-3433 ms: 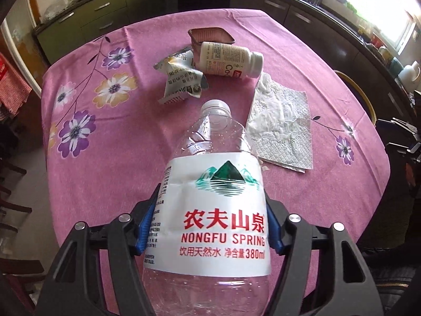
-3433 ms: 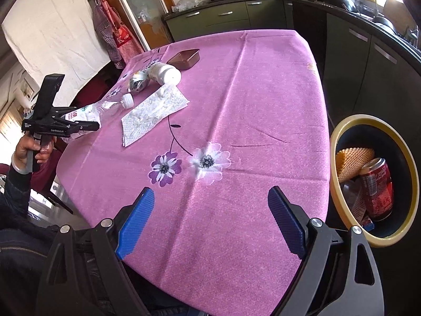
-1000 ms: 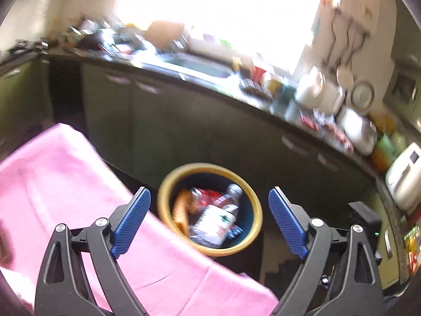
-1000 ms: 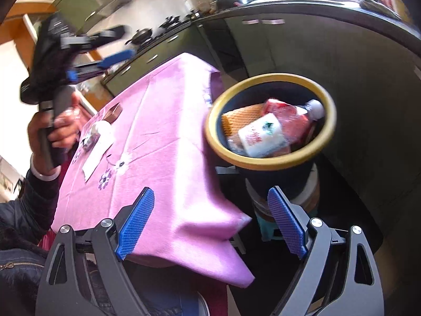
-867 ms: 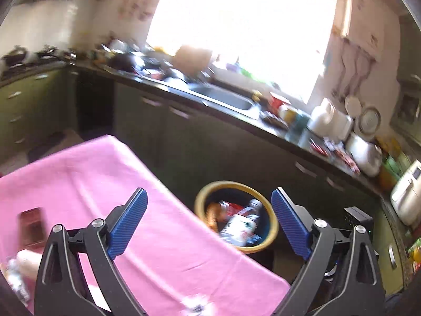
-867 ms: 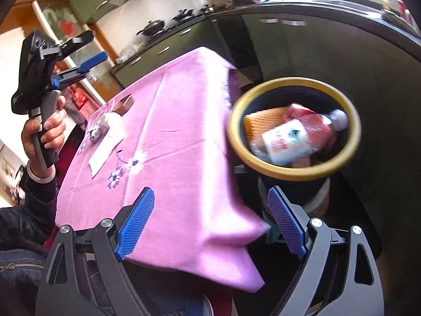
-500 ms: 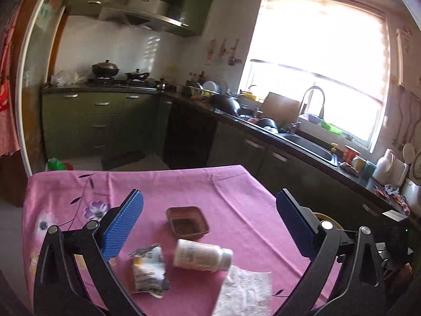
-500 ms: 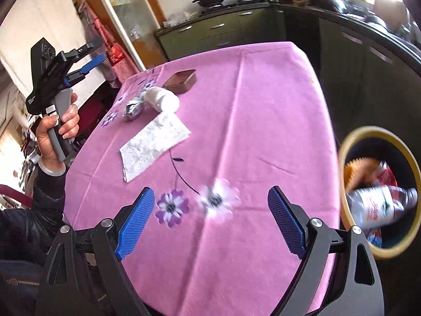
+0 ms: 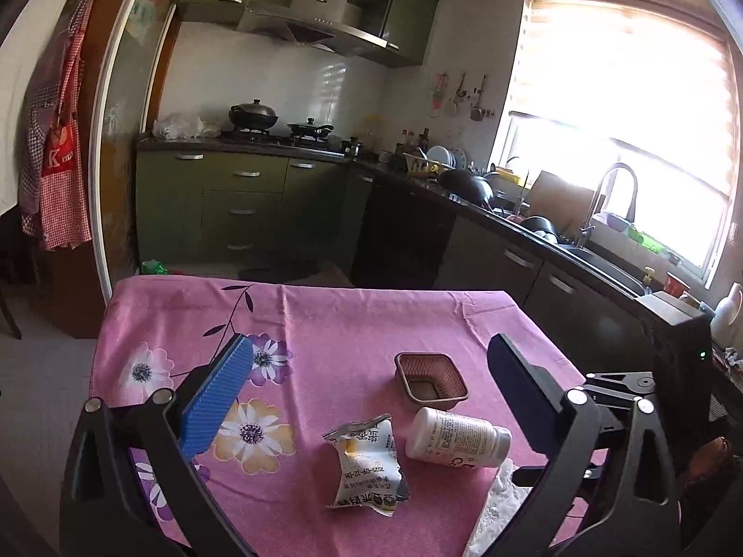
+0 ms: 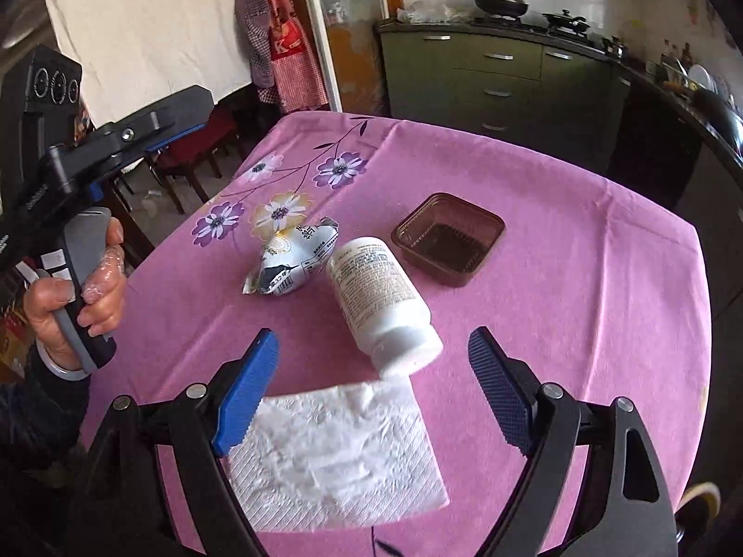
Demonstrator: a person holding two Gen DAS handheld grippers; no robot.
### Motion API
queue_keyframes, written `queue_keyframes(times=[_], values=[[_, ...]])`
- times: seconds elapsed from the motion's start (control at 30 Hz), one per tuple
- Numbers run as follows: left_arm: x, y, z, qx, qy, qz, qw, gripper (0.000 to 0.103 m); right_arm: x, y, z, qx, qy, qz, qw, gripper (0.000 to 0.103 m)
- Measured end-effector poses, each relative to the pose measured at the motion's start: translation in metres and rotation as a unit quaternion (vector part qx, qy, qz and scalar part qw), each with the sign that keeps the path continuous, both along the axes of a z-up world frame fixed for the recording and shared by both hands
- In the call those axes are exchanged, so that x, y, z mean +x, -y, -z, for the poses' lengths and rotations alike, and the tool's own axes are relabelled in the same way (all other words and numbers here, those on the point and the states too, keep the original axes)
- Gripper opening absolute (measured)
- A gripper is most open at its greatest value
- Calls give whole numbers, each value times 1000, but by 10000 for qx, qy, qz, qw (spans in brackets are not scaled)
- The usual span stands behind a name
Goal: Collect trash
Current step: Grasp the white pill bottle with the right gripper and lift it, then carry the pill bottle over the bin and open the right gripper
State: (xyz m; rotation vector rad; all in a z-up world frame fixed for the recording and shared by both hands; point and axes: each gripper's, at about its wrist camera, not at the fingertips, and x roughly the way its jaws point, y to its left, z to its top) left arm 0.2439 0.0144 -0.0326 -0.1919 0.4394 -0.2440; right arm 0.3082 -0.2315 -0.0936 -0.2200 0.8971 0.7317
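Black gripper [image 10: 374,399] frames, blue ribbed pads [image 10: 246,394], silver screws [image 10: 196,390].

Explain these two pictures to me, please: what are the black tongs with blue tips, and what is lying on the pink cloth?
There is no robot here. A person holds a hand-operated gripper in each hand, and a wide-angle camera on each looks out along its two fingers. One picture comes from the left gripper, the other from the right gripper; in that one you also see the person's hand around the other tool's handle. The blue tips are rubber pads. Both grippers hold nothing; the right one's jaws are closing a little. On the pink tablecloth lie a white plastic bottle on its side, a crumpled snack wrapper, an empty brown plastic tray and a paper napkin.
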Motion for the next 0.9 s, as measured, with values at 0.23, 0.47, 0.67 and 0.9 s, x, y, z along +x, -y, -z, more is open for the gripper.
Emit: queue_keyframes(times=[0.23, 0.47, 0.67, 0.9], values=[[1, -5, 0, -170, -70, 49, 9998, 96, 36, -33, 34, -575, -287, -440, 9970, 71], [1, -4, 1, -150, -88, 94, 9998, 96, 47, -49, 46, -577, -412, -609, 9956, 71], [1, -3, 1, -125, -96, 121, 9998, 96, 46, -54, 48, -586, -411, -662, 9952, 65], [2, -1, 4, -77, -109, 127, 9998, 96, 46, -53, 49, -603, -390, -659, 9952, 54]])
